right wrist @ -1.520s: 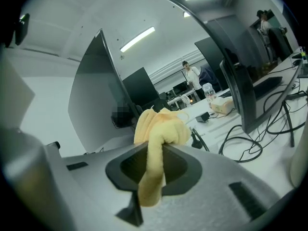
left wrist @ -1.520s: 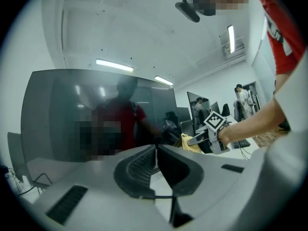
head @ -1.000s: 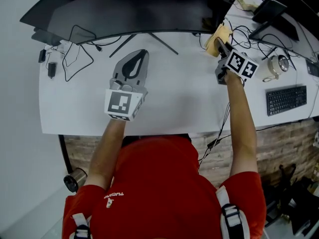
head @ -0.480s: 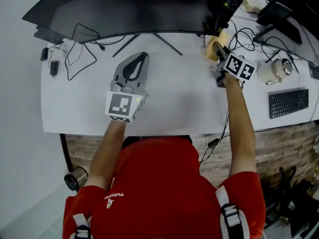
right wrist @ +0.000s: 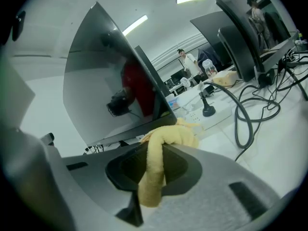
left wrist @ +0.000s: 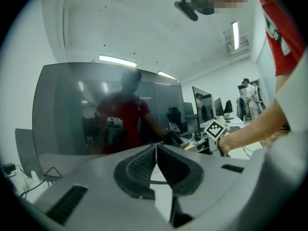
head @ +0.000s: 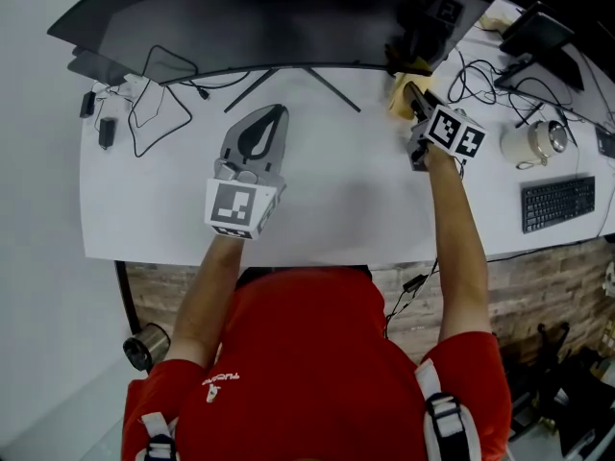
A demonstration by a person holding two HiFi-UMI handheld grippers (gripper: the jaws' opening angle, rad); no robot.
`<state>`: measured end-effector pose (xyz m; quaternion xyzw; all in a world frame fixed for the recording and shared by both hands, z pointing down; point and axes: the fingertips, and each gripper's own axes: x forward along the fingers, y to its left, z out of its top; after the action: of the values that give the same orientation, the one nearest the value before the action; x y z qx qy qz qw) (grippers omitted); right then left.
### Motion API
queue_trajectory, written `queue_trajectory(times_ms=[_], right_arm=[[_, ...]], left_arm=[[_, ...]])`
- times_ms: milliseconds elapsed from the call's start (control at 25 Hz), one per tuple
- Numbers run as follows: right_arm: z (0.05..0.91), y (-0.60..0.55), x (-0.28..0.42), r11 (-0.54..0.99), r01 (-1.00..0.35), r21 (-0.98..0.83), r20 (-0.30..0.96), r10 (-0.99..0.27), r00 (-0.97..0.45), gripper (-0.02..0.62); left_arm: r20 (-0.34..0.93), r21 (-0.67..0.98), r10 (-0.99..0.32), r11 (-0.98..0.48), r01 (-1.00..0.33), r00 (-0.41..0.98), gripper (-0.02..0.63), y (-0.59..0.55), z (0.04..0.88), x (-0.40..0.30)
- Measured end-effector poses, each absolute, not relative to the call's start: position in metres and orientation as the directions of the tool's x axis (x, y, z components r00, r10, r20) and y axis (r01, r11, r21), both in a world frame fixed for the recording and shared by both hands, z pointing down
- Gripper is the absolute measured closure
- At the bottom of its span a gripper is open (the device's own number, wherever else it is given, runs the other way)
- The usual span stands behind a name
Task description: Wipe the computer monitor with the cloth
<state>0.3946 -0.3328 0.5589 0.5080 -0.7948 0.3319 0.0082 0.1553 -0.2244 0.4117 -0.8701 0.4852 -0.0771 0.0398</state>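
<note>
Right gripper [head: 410, 91] is pinching the yellow cloth [right wrist: 156, 153] right by the monitor [head: 259, 22]'s right end, with the screen running off to the left. Left gripper [head: 273, 113], jaws pressed together on nothing, sits over the middle of the desk [head: 336, 200], so the right one's clearly closer for wiping.

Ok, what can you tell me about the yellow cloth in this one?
The cloth is pale yellow, soft and towel-like. It is folded into a thick strip and pinched between the jaws of the right gripper. One end bunches up past the jaw tips and the other hangs down behind them. It is held above the white desk, close to the lower right edge of the monitor. Whether it touches the monitor cannot be told.
</note>
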Motion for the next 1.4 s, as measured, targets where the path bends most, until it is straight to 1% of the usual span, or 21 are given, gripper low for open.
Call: queue_trajectory(times_ms=[560,1400], right_arm=[[0.552,-0.332,0.323,0.274,-0.809,-0.519,0.369,-0.782,-0.502,0.531],[0.547,-0.335,0.129,0.364,-0.757,-0.543,0.366,-0.709,-0.603,0.531]], left_arm=[[0.067,-0.109,-0.853,-0.522,-0.846,0.518,0.591,-0.227,0.406,0.1],[0.046,-0.087,-0.894,-0.449,-0.889,0.447,0.591,-0.219,0.4,-0.054]])
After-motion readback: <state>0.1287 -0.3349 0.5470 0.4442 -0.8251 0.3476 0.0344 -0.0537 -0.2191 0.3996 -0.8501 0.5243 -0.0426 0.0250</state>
